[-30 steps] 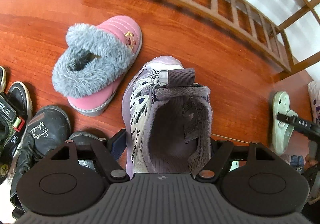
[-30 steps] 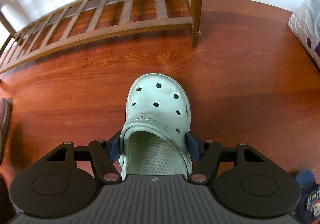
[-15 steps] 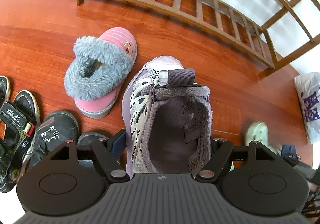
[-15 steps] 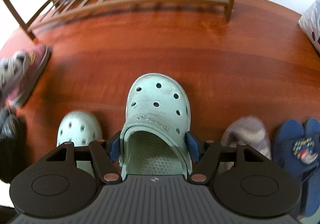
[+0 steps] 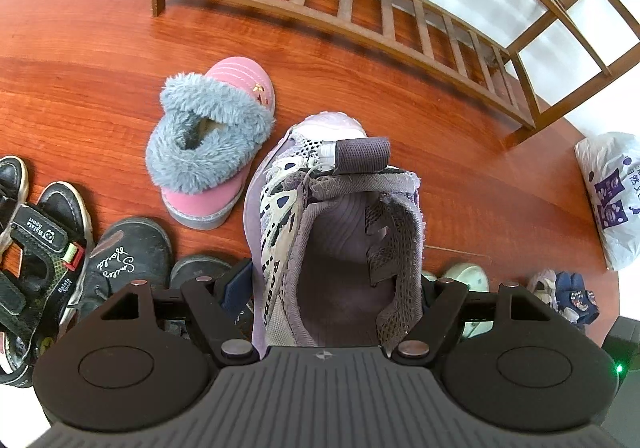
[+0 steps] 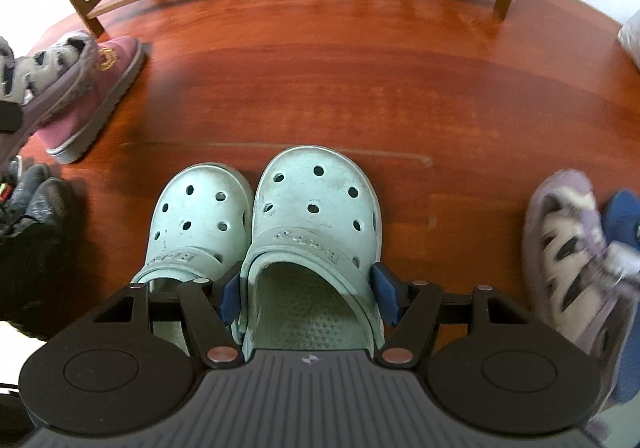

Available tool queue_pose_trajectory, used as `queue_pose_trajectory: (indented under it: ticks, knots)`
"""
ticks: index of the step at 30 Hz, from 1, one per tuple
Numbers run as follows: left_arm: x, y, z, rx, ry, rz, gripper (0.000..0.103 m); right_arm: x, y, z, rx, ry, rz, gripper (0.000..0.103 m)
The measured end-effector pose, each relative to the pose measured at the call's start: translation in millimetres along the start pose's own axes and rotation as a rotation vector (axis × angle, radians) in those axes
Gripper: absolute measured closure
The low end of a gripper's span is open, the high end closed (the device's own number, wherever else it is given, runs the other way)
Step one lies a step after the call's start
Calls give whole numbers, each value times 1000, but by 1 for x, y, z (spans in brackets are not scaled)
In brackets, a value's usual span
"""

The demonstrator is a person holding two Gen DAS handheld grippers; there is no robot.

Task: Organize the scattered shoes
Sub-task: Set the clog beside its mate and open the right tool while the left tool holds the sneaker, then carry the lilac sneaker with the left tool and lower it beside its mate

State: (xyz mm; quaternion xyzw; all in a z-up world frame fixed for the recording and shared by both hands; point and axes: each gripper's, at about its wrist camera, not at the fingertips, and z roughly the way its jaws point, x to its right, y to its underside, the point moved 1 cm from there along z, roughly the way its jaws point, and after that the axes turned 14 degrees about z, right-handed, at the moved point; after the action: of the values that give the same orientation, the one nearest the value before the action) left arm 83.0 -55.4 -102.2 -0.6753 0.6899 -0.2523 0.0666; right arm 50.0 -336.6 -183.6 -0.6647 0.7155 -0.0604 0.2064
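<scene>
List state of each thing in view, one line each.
left gripper: shut on purple sneaker
purple sneaker: held at heel, toe forward
right gripper: shut on held clog
held clog: gripped at heel, beside its mate
second clog: on floor, upright
pink boot: on floor, upright
shoe rack: bottom shelf without shoes

The wooden floor [image 6: 360, 80] carries a pink fur-lined boot [image 5: 216, 144], black sandals [image 5: 36, 248] and a mint clog [image 6: 196, 224].
</scene>
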Motion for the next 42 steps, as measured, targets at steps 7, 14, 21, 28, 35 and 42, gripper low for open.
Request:
queue_pose_trajectory:
  ticks: [7, 14, 21, 28, 35, 42]
  knots:
    - [0, 0, -1, 4, 10, 13, 28, -26, 14, 2, -6, 24, -25, 30]
    - [4, 2, 1, -3, 17, 23, 27, -25, 17, 2, -11, 43, -32, 28]
    - [14, 3, 1, 4, 15, 30, 28, -20, 18, -6, 17, 31, -67, 17]
    - [35, 3, 2, 22, 4, 18, 27, 1, 13, -37, 48, -47, -75, 15]
    - [78, 12, 6, 26, 13, -5, 27, 39, 4, -76, 76, -101, -51, 14]
    - [128, 18, 16, 19, 31, -3, 27, 95, -2, -107, 104, -87, -15, 14]
